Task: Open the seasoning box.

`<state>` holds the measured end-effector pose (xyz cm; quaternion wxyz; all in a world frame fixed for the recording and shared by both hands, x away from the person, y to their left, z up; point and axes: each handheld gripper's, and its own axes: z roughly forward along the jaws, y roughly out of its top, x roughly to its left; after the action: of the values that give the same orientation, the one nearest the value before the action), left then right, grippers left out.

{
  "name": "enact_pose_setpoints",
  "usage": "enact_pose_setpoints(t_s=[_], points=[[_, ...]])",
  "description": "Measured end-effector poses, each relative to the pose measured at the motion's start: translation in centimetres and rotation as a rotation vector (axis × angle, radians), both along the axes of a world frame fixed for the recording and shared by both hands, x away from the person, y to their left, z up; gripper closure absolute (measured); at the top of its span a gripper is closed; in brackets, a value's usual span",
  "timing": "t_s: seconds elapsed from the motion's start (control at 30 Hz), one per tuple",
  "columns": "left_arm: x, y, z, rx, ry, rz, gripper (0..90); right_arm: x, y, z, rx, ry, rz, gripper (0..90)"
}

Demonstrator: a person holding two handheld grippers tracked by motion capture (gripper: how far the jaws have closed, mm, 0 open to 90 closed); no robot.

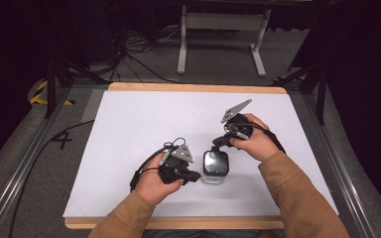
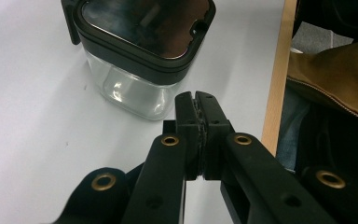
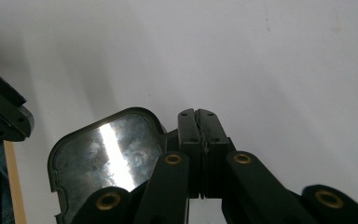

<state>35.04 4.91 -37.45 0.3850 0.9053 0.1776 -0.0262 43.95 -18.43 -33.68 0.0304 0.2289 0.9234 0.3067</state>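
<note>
Nearest the person, the left gripper [image 1: 192,175] rests low on the white tabletop [image 1: 129,129], its jaws pressed together and empty, their tips just beside the clear square container [image 1: 215,168]. The container stands upright near the tabletop's front edge, its black-rimmed lid [image 2: 144,23] on. Just beyond it, the right gripper [image 3: 198,116] hovers above the lid, its jaws also pressed together on nothing.
</note>
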Motion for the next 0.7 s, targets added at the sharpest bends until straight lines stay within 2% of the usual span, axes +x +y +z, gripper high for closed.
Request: enact_pose_setpoints(t_s=[0.3, 0.47, 0.7], points=[[0.0, -0.5, 0.0, -0.008, 0.005, 0.002, 88.8, 0.2, 0.1, -0.1, -0.013, -0.006, -0.016, 90.0], [0.1, -1.1, -0.2, 0.011, -0.001, -0.006, 88.9, 0.2, 0.1, -0.1, -0.009, 0.001, -0.017, 90.0], [0.6, -1.8, 0.0, -0.01, -0.007, 0.006, 89.2, 0.3, 0.2, -0.1, -0.012, 0.003, -0.018, 90.0]])
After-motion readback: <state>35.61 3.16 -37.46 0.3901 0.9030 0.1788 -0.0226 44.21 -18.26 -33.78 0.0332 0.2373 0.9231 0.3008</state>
